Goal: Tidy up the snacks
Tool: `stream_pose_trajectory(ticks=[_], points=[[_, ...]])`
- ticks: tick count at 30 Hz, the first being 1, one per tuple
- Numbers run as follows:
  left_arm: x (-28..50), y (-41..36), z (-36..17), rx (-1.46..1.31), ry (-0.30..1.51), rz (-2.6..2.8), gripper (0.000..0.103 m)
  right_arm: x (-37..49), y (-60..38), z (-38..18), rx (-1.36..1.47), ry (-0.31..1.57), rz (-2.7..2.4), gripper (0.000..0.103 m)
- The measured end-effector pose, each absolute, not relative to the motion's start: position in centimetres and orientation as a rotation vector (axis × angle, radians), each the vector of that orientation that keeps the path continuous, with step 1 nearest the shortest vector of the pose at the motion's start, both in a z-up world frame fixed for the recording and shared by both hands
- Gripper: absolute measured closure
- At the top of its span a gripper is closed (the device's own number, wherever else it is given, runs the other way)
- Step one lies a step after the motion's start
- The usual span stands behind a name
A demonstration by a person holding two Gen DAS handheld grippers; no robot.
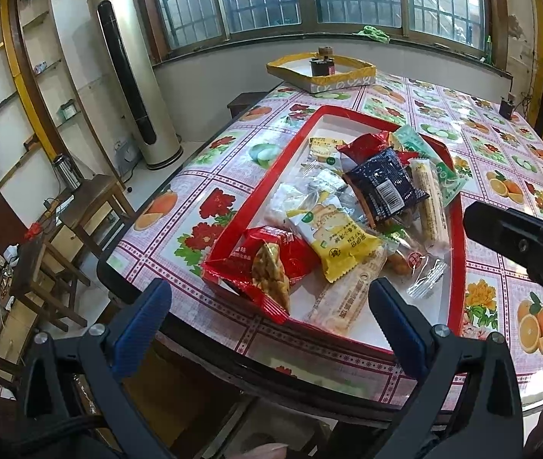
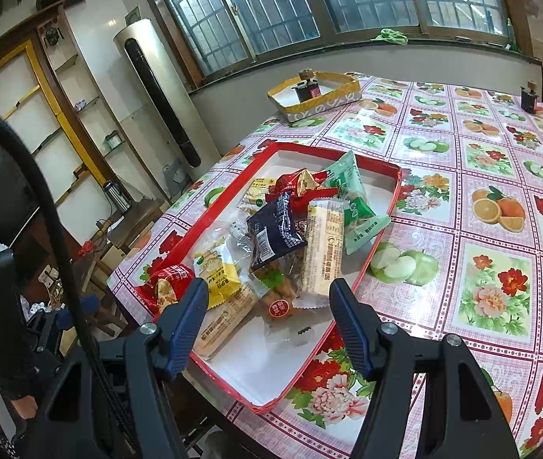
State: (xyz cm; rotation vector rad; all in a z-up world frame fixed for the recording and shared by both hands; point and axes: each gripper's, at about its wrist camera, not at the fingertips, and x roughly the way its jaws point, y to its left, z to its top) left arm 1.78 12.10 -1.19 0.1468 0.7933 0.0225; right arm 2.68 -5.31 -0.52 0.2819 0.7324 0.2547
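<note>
Ahead of my right gripper (image 2: 267, 317) fingers – spread apart, empty – sits the red tray (image 2: 210, 210) of snacks; left gripper (image 1: 267, 317) likewise gapes.

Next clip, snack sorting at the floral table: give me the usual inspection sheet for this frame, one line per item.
Surface: table under a glossy fruit-and-flower cloth.
Job's things: red tray near the front edge, holding a loose pile of wrapped snacks: dark blue packet, green packet, yellow packet, red packet lying over the tray's rim. Yellow tray at the far side.
Clutter: small dark device inside the yellow tray; another by the far right edge.
Grippers: left gripper and right gripper both with jaws open, holding nothing, short of the pile.
Cables: black cable at left in the right wrist view.
Surroundings: barred windows, tower air conditioner, shelves, wooden stools.
</note>
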Motion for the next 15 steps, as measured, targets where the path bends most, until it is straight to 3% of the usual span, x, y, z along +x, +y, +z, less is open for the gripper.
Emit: stream_pose_trajectory(ticks=[15], points=[[1.94, 12.24, -1.15, 0.149, 0.779, 0.023, 0.001, 2.54, -5.18, -0.42, 0.277, 0.731, 0.254, 0.037]])
